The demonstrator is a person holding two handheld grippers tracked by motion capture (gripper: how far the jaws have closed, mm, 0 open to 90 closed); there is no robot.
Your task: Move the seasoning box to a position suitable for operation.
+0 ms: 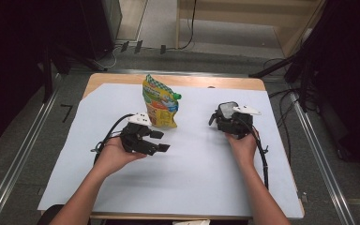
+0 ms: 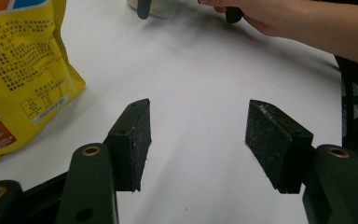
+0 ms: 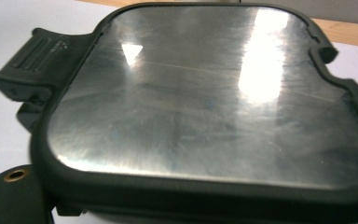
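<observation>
1. My left tool point(image 2: 198, 144) sits spread wide over the white sheet on the desk point(image 1: 192, 173), nothing between its black pads point(image 2: 135, 140).
2. My right tool point(image 1: 232, 121) is at the square container with the brushed-metal lid and black rim point(image 3: 205, 102), which stands on the sheet at the desk's right. The lid crowds the right gripper view, so I cannot tell whether those jaws are apart or pinching it.
3. The yellow stand-up snack pouch with the green cap point(image 1: 159, 104) stands just beside my left tool, apart from it.
4. Risk, as I judge it: the black latch tab point(image 3: 32, 65) on the lid sticks out; a skewed grip there could slip and shove the container across the smooth sheet.
5. Also: swinging my left tool sideways could tip the pouch; it looks light and top-heavy.
6. Hidden: the container's body and contents and my right tool's tips. The pouch's top is cut off in the left gripper view.
</observation>
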